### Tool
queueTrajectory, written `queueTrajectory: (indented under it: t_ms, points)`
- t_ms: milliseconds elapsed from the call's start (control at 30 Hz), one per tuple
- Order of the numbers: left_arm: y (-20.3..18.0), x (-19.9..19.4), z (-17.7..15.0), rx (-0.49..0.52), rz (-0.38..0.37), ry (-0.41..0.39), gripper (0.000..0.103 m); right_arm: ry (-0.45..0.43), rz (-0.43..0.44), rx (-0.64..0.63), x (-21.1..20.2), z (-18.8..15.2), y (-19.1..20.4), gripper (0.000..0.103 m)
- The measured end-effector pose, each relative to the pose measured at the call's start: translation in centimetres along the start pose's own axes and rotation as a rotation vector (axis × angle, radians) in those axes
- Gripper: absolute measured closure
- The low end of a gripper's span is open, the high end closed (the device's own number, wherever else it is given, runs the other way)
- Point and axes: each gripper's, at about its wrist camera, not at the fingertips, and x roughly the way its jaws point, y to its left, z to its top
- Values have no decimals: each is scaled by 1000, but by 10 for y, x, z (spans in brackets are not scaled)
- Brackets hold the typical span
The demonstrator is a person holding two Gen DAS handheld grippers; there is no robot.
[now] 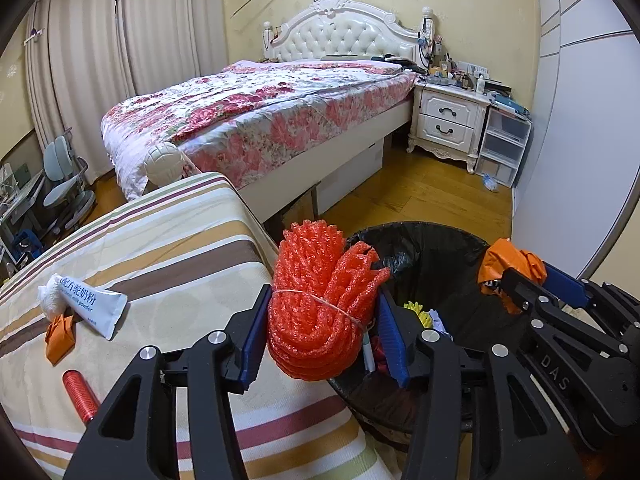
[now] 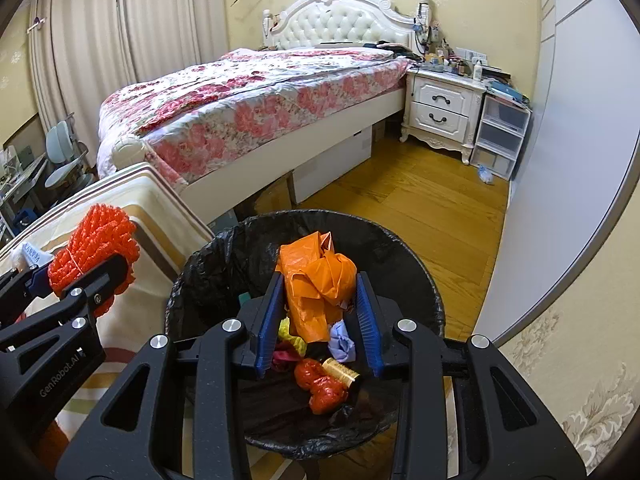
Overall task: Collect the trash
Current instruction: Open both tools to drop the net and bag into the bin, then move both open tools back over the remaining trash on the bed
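Note:
My left gripper (image 1: pixel 322 312) is shut on a bundle of red foam netting (image 1: pixel 320 288) tied with a rubber band, held at the near-left rim of the black-lined trash bin (image 1: pixel 436 240). My right gripper (image 2: pixel 320 304) is shut on a crumpled orange plastic bag (image 2: pixel 316 284), hanging over the open bin (image 2: pixel 400 248). Inside the bin lie a red wad (image 2: pixel 320 386), a gold spool (image 2: pixel 342 370), a lilac scrap and yellow bits. The left gripper with the netting (image 2: pixel 94 244) shows at the left of the right wrist view.
On the striped cloth surface (image 1: pixel 168 248) lie a white tube (image 1: pixel 94 304), a white wad (image 1: pixel 50 296), an orange scrap (image 1: pixel 60 336) and a red spool (image 1: pixel 80 394). Behind stand a floral bed (image 1: pixel 256 112), a nightstand (image 1: pixel 448 120), plastic drawers (image 1: pixel 502 140) and wood floor (image 2: pixel 420 208).

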Motion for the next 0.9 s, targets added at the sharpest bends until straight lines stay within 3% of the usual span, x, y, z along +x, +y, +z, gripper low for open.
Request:
queueTrajectory:
  t_ms: [200, 300, 633, 900]
  points:
    - [-3, 11, 0, 13, 20, 15, 38, 3, -13, 14, 5, 1, -5, 66]
    - [-3, 11, -1, 13, 30, 16, 30, -2, -20, 20, 5, 0, -6, 55]
    - [15, -5, -10, 3, 104, 13, 26, 1, -21, 35, -3, -6, 0, 49]
    - [59, -29, -31, -62, 190, 38, 26, 13, 67, -23, -16, -19, 48, 49]
